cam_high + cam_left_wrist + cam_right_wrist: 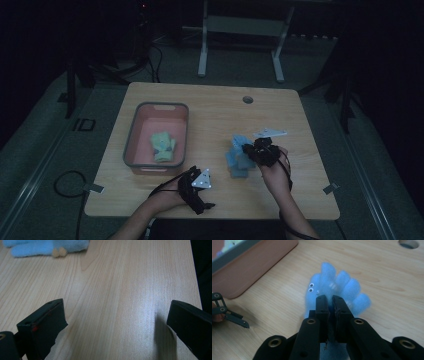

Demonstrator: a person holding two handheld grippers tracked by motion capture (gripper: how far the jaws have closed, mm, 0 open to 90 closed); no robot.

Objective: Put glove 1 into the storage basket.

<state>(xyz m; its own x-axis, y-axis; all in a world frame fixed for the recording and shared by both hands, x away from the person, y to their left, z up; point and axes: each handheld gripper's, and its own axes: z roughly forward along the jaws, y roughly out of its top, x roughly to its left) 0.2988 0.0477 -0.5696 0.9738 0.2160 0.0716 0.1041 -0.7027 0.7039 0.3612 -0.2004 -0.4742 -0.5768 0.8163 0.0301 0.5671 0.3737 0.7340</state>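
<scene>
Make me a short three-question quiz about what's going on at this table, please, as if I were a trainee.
1. True or false: the right gripper is shut on the blue plush toy.
2. What lies inside the pink bin?
   A. a green plush toy
   B. a blue plush toy
   C. nothing
3. Fill in: the left gripper is ____, with bare table between its jaws.

Key: 1 true; 2 A, the green plush toy; 3 open.

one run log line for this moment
left gripper: open, over bare table | right gripper: shut on blue plush toy | bin: holds green toy
</scene>
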